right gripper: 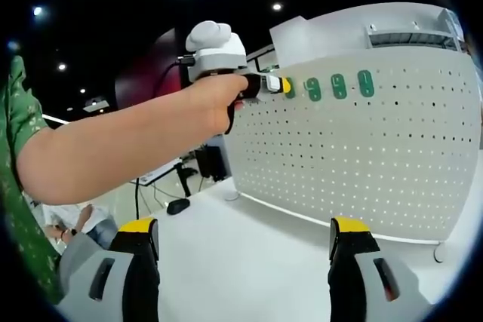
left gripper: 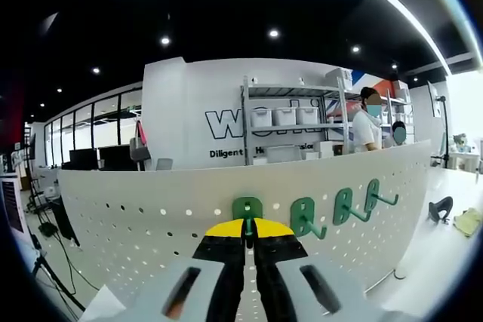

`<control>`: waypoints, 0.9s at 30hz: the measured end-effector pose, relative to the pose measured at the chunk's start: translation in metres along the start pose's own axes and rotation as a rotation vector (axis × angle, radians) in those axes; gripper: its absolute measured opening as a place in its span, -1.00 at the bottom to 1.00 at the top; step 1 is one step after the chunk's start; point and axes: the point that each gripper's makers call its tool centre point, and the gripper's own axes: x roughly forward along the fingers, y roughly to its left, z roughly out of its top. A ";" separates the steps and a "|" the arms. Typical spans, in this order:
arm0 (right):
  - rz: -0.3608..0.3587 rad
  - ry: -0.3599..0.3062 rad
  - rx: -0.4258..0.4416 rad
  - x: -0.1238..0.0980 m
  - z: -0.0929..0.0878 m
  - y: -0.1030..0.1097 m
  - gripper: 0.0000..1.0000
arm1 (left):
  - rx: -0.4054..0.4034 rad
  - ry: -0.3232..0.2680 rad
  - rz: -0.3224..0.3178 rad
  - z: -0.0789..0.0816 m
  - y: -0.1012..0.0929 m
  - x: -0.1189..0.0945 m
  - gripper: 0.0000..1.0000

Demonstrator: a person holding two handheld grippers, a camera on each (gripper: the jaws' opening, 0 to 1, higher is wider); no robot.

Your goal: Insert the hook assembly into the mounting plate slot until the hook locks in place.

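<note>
A green hook [left gripper: 247, 213] is clamped by the left gripper [left gripper: 248, 243] against the white pegboard [left gripper: 151, 216]. Three more green hooks [left gripper: 343, 205] are seen mounted on the pegboard beside it. The right gripper [right gripper: 241, 250] is held released, jaws wide apart, below the pegboard.

On the white back wall [left gripper: 204, 103] in the left gripper view, at about twelve o'clock, big dark letters read "Wo", the rest hidden behind a metal shelf [left gripper: 290, 122]; beneath them, smaller print reads "Diligent", and further words are too blurred to read.
</note>
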 end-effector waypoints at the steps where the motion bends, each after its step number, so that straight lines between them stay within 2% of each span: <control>1: -0.001 -0.001 0.000 0.000 0.000 0.000 0.92 | -0.001 0.000 0.000 0.000 0.000 0.000 -0.95; 27: -0.005 0.007 0.006 -0.001 -0.003 -0.003 0.91 | 0.005 0.008 0.003 -0.006 0.000 0.004 -0.95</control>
